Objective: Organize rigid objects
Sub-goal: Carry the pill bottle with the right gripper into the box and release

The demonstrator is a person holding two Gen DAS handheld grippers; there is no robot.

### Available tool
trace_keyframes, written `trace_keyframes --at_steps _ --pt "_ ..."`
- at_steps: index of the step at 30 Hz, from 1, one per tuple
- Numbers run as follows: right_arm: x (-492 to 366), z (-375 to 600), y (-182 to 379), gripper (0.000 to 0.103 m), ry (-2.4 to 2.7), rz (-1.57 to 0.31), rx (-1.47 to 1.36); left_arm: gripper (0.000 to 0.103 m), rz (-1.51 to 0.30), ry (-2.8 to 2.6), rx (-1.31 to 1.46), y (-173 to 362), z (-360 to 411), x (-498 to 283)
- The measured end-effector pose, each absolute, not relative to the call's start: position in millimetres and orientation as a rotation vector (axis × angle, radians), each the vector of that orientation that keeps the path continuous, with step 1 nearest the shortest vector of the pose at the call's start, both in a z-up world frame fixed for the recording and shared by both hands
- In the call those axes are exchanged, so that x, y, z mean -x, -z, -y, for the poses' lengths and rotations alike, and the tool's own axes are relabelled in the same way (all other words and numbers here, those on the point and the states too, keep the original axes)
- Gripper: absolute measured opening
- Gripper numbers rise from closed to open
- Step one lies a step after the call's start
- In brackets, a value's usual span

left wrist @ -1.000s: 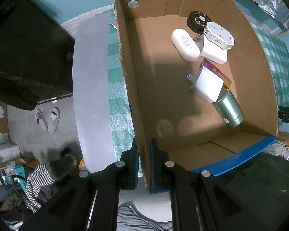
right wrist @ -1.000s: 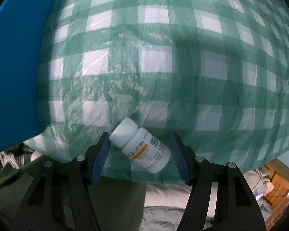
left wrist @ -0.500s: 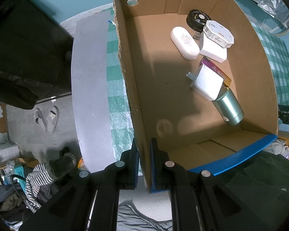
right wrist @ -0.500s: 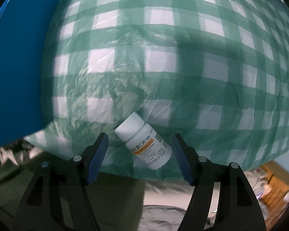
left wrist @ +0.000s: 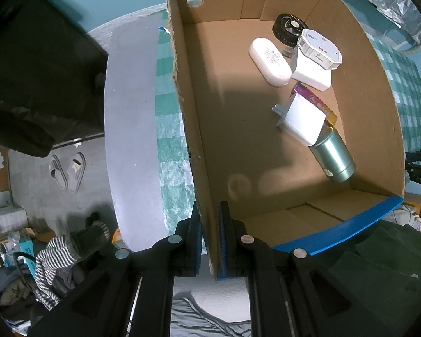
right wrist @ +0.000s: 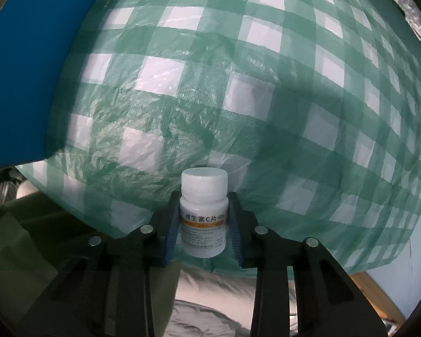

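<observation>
My left gripper is shut on the near side wall of an open cardboard box with blue-taped edges. Inside the box lie a white oval case, a black-capped jar, a white octagonal box, a white charger, a purple packet and a teal metal cylinder. In the right wrist view a white pill bottle with an orange-striped label lies between my right gripper's blue pads. Those jaws are closing and both pads touch its sides.
A green-and-white checked cloth covers the table, and the bottle lies close to its near edge. The box's blue outer side rises at the left of the right wrist view. Left of the box lies a grey table rim, with floor and slippers below.
The right jaws have come in from wide apart onto the bottle. The bottle, which lay slanted, now lines up with the fingers. The left gripper and box have kept still.
</observation>
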State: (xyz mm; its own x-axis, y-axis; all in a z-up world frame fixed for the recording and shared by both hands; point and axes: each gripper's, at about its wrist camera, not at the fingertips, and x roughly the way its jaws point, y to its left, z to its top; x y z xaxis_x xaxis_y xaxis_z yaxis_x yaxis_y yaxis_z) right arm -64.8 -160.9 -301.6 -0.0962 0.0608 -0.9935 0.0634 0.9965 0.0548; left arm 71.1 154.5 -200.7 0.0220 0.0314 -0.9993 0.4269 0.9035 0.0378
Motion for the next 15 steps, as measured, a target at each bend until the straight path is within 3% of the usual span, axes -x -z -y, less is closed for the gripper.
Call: trace_keyframes --at_steps 15 --pt "16.3 174.3 251.0 0.031 -0.028 -1.625 -0.117 0.01 -1.524 0.317 -0.364 197.4 -156.6 -72.7"
